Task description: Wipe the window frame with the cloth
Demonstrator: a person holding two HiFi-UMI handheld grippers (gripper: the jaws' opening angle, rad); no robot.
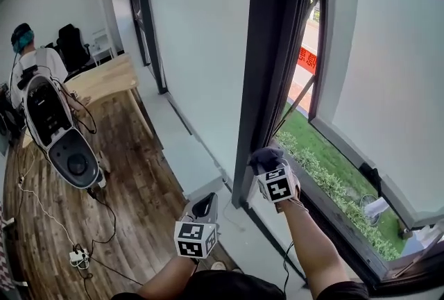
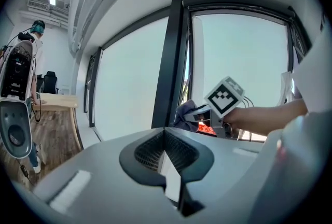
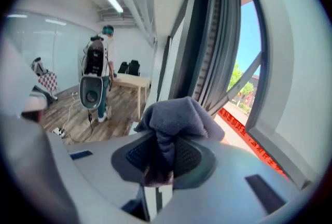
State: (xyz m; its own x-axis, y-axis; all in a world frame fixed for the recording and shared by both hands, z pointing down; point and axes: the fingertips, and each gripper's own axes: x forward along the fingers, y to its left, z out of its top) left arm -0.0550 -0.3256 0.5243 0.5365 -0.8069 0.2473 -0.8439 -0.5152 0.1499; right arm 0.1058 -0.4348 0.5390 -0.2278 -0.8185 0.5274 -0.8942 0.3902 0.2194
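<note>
Right gripper view shows the right gripper point(image 3: 160, 161) with its fingers pinched tight on a grey cloth point(image 3: 176, 116). A narrow fold runs down between the ribbed pads point(image 3: 136, 153), and the rest bunches into a rounded wad above the tips, hiding them. At 1 o'clock from the wad rises the dark window frame point(image 3: 207, 46), just beside it; from here it is unclear whether cloth and frame touch. In the head view the wad sits low on the frame's upright, on its 3 o'clock side where grass point(image 1: 326, 173) shows outside. It seems to rest against the metal, though the cloth itself covers the line of contact. The right forearm point(image 1: 312, 243) reaches in from 6 o'clock, and the marker cube point(image 1: 277, 184) covers most of that gripper's body. The left gripper point(image 1: 207, 206) hangs apart at 8 o'clock of the right one, above the pale ledge point(image 1: 187, 153), touching nothing. In the left gripper view its fingers point(image 2: 150, 150) are pressed together at the tips with nothing between them; only a pale sliver shows lower down between their shanks. The picture's upper edge cuts off the frame's top in the head view.
</note>
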